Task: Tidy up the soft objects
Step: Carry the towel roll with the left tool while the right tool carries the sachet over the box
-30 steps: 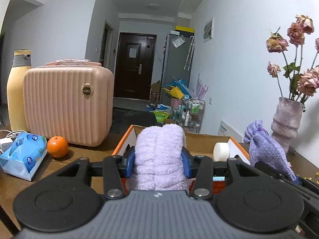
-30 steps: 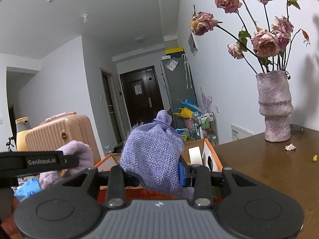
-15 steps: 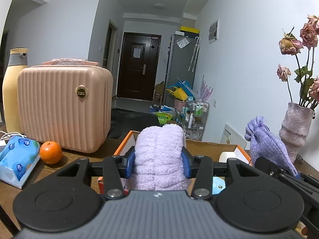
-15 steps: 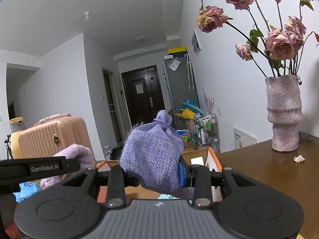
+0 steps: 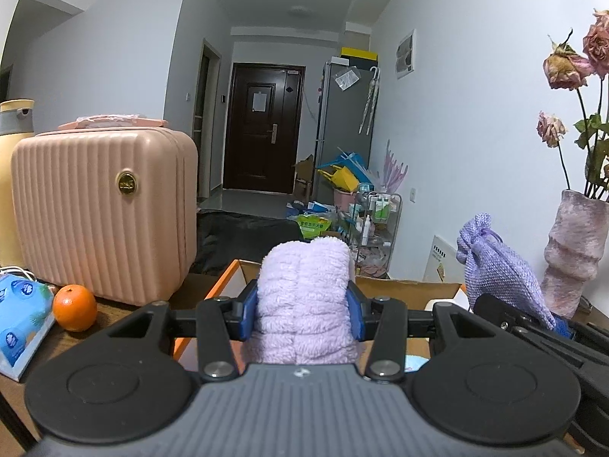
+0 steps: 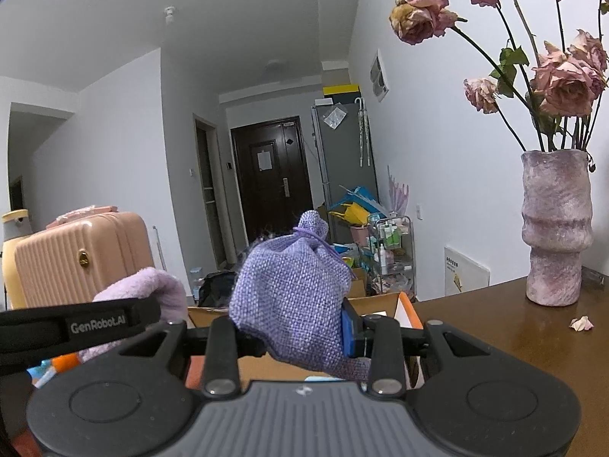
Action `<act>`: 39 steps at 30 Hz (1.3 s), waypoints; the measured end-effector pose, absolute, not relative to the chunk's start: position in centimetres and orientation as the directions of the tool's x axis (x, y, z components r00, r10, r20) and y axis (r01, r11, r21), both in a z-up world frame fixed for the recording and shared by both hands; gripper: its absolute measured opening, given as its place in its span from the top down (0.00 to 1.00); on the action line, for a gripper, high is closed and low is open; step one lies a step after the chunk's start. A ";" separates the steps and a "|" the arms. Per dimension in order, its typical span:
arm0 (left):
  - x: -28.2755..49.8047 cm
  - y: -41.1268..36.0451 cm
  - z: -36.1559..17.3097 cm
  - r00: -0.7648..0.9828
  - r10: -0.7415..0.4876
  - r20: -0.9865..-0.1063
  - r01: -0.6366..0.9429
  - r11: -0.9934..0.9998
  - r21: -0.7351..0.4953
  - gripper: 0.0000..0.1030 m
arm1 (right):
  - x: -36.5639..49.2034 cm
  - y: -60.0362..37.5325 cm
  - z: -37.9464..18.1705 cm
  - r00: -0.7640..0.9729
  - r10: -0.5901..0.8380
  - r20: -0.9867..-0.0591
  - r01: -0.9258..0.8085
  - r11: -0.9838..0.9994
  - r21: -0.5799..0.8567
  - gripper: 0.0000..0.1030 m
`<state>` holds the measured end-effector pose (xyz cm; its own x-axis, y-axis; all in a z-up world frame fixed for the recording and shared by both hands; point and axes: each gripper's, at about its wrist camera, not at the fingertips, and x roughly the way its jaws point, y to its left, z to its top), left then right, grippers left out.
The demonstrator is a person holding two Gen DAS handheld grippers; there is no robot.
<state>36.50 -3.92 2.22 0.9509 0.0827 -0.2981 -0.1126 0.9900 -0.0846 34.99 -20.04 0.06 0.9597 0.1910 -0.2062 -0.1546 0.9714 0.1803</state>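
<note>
My left gripper [image 5: 302, 314] is shut on a rolled lilac fluffy towel [image 5: 304, 297], whose top stands up between the blue pads. My right gripper [image 6: 293, 327] is shut on a purple woven drawstring pouch [image 6: 293, 293]. That pouch [image 5: 498, 270] also shows at the right of the left wrist view, and the towel [image 6: 152, 289] at the left of the right wrist view. Both are held above an open cardboard box [image 5: 399, 291] with orange edges, seen just beyond the fingers [image 6: 380, 304]. The box's inside is mostly hidden.
A pink ribbed suitcase [image 5: 102, 213] stands left on the brown table, with an orange [image 5: 74, 307], a blue tissue pack [image 5: 21, 320] and a yellow bottle [image 5: 11, 144]. A mauve vase [image 6: 555, 228] of dried roses stands right, with a fallen petal [image 6: 581, 323].
Both grippers have drifted sideways with their loads; in both views the suitcase and the vase have slid to the right and look larger. Neither grip has changed.
</note>
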 end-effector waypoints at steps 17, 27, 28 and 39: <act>40.1 -4.3 1.7 0.939 0.101 -0.330 -0.125 0.991 -0.052 0.55 | 38.6 -19.8 -0.7 0.947 0.160 -0.279 -0.120 0.981 0.155 0.67; 41.4 -4.2 0.9 0.917 0.125 -0.379 -0.148 0.989 -0.031 0.55 | 40.3 -19.3 -1.7 0.922 0.171 -0.347 -0.127 0.981 0.146 0.67; 41.5 -4.1 0.8 0.913 0.130 -0.386 -0.152 0.988 -0.026 0.55 | 40.4 -19.2 -1.8 0.919 0.172 -0.354 -0.128 0.981 0.144 0.67; 42.5 -4.3 -0.7 0.895 0.167 -0.413 -0.168 0.985 0.035 0.55 | 41.3 -19.1 -3.1 0.897 0.172 -0.407 -0.131 0.983 0.126 0.67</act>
<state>42.52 -4.30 -0.69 0.8954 0.1674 -0.4126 -0.1679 0.9852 0.0354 41.30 -19.07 -3.09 0.8969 0.1722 -0.4073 -0.1315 0.9832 0.1263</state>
